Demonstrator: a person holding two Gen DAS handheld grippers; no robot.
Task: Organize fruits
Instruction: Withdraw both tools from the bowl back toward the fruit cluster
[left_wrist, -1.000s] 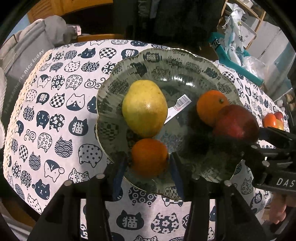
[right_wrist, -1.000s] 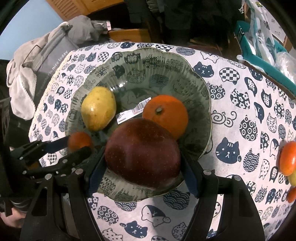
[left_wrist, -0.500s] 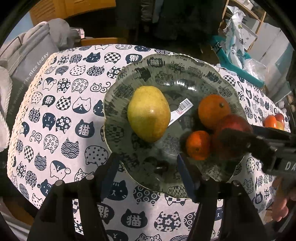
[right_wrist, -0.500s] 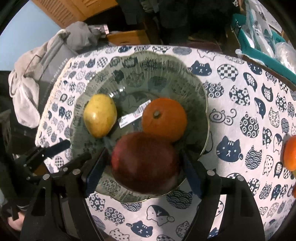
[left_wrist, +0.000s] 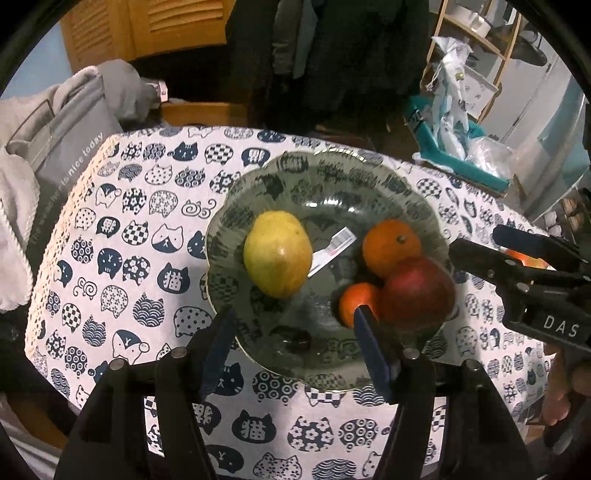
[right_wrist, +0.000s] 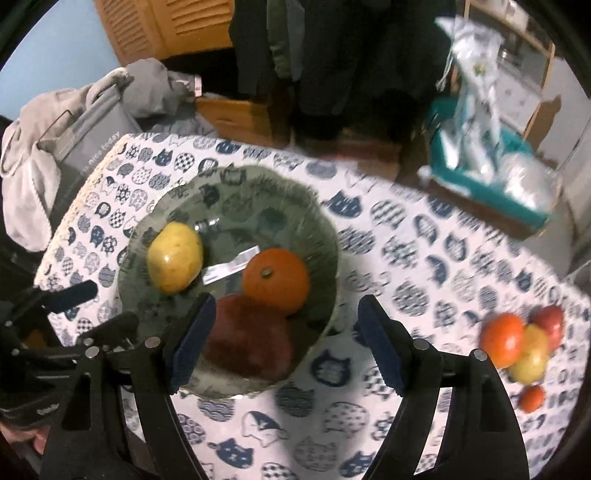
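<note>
A glass plate (left_wrist: 332, 173) (right_wrist: 317, 221) on the cat-print cloth holds a yellow pear (left_wrist: 277, 254) (right_wrist: 175, 256), a large orange (left_wrist: 391, 247) (right_wrist: 275, 280), a red apple (left_wrist: 417, 291) (right_wrist: 247, 343) and a small orange (left_wrist: 356, 301). My left gripper (left_wrist: 295, 347) is open and empty above the plate's near edge. My right gripper (right_wrist: 284, 343) is open and empty, raised above the plate's right side; it also shows at the right of the left wrist view (left_wrist: 517, 254). A pile of loose fruit (right_wrist: 521, 343) lies on the cloth to the right.
A grey bag (left_wrist: 62, 147) hangs over the table's left edge. A teal bin with plastic bags (left_wrist: 461, 147) stands beyond the far right corner. A barcode sticker (left_wrist: 332, 251) lies in the plate.
Both grippers let go of their fruit and pulled back and up. The small orange rolled beside the apple; the apple rests in the plate. The right view swung right, showing the loose fruit.
</note>
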